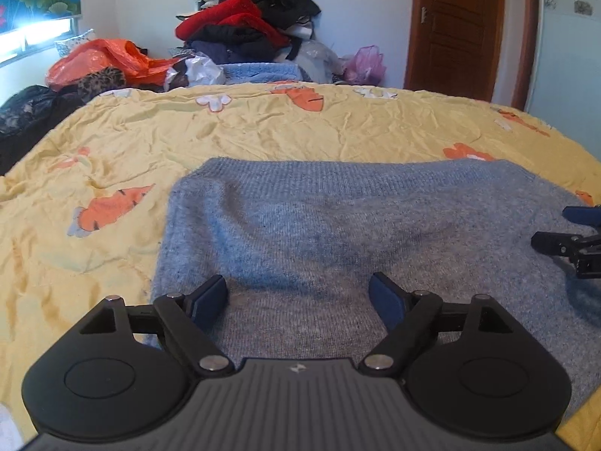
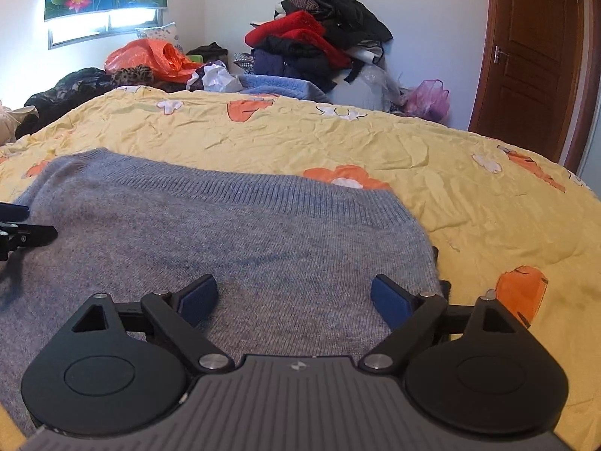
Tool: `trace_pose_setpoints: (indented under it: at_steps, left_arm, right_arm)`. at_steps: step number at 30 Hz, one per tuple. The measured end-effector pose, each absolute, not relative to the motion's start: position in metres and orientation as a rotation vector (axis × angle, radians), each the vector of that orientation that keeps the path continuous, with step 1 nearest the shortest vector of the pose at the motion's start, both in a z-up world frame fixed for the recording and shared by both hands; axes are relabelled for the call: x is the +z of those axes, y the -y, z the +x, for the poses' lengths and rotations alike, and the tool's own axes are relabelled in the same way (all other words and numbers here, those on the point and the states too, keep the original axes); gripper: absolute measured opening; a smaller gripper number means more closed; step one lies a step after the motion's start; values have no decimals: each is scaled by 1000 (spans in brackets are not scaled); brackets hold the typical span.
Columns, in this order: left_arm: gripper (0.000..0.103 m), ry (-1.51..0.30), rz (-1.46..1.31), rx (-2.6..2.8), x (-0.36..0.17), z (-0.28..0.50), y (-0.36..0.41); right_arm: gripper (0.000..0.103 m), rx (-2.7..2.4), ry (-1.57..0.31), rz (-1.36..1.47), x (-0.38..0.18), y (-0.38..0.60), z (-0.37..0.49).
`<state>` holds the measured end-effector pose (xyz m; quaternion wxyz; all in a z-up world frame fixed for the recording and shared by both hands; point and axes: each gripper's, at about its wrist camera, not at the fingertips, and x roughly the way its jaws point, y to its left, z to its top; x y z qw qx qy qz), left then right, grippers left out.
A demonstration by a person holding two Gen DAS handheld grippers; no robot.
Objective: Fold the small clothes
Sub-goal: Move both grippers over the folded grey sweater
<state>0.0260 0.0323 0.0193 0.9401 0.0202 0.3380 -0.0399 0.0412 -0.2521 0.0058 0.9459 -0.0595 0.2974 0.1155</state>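
- Grey-blue knitted wool sweater spread flat on the bed's yellow quilt with orange carrot print, ribbed hem band along its far edge, long axis running left to right across both views.
- Left claw poised low over the near-left part of the knit, blue pads spread wide apart, nothing held between them.
- Right claw likewise spread wide and empty, over the near-right part, the sweater's right edge just beside its outer finger.
- Sweater directly ahead of and beneath both claws; each one nearer its own side edge, so the left edge falls to the left claw and the right edge to the right.
- Hem pointing away toward the heap of red and black clothes against the far wall; near end hidden under the claw bodies.
- Likely next: pinching the near edge or side corners and carrying them toward the ribbed band, judging by the garment lying smooth and unfolded across its width.
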Motion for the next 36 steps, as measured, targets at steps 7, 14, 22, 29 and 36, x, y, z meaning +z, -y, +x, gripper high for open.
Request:
trace_pose_setpoints:
  at_steps: [7,14,22,29,36]
  left_arm:
    - [83,-684,72,-180,23,-5,4]
    - [94,-700,59,-177,8,-2,-2]
    - [94,-695,52,-168,7,-4,0]
    - [94,-692,39,-173,8,-4,-3]
    - [94,-690,26,-182,7,-5,-5]
  right_arm:
    - [93,314,-580,-37,35,228,25]
    - [102,317,-674,-80,2,214,44]
    - [91,415,-656,14,60,189,61]
    - [91,595,-764,-121,47,103,98]
    - [103,589,-798,-134,11,85,128]
